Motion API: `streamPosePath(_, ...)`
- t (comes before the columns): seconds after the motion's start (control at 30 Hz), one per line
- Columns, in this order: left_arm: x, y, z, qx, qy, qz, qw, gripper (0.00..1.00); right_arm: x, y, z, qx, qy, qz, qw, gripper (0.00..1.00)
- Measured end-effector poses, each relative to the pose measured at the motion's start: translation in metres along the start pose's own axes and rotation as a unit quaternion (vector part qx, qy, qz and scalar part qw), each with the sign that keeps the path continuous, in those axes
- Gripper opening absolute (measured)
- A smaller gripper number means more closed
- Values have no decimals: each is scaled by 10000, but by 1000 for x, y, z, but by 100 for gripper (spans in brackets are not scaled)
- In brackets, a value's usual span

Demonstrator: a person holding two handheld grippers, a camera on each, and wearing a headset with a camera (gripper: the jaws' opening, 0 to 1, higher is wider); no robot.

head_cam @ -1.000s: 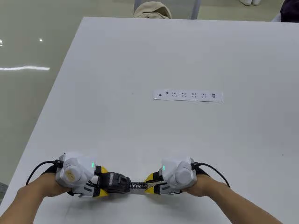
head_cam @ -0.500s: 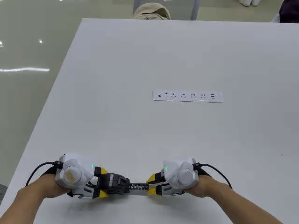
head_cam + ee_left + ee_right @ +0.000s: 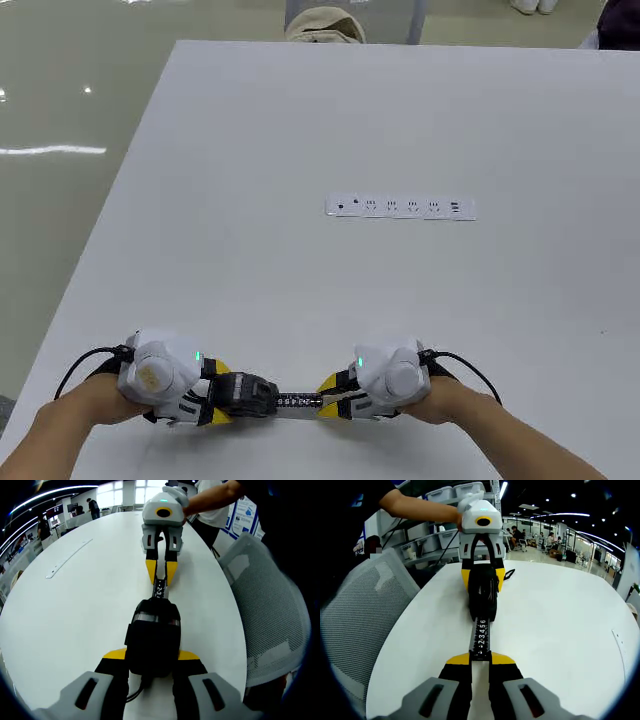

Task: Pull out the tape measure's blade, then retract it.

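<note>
tape measure (image 3: pixel 245 393) near front of table (image 3: pixel 300 150), power strip (image 3: pixel 400 207) behind

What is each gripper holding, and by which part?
The left gripper clamps the black boxy tape measure by the sides of its case. The right gripper pinches the free end of its dark numbered blade, which is a short way out.

Matt black plastic tape measure case (image 3: pixel 152 640), smooth dark blade (image 3: pixel 481 637), smooth matt white table (image 3: pixel 300 150), mesh-cloth chair (image 3: pixel 265 620).
</note>
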State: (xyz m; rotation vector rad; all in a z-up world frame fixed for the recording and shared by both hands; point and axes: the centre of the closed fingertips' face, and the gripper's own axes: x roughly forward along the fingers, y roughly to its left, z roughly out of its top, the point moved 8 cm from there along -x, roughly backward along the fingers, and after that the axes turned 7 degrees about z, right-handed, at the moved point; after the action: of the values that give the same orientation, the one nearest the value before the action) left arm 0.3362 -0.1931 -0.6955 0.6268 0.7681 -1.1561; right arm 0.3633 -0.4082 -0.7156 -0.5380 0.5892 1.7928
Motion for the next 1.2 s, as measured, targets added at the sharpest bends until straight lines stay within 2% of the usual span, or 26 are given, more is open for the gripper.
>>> streamPosePath(0.53,0,0,1,21,-6,-2,10000,29,-15,4,-10,81,14,-19,10000,9)
streamPosePath(1.2,0,-1,2,7,-13,-13,10000,29,-25,6,-17,132,8,-1,9999,9)
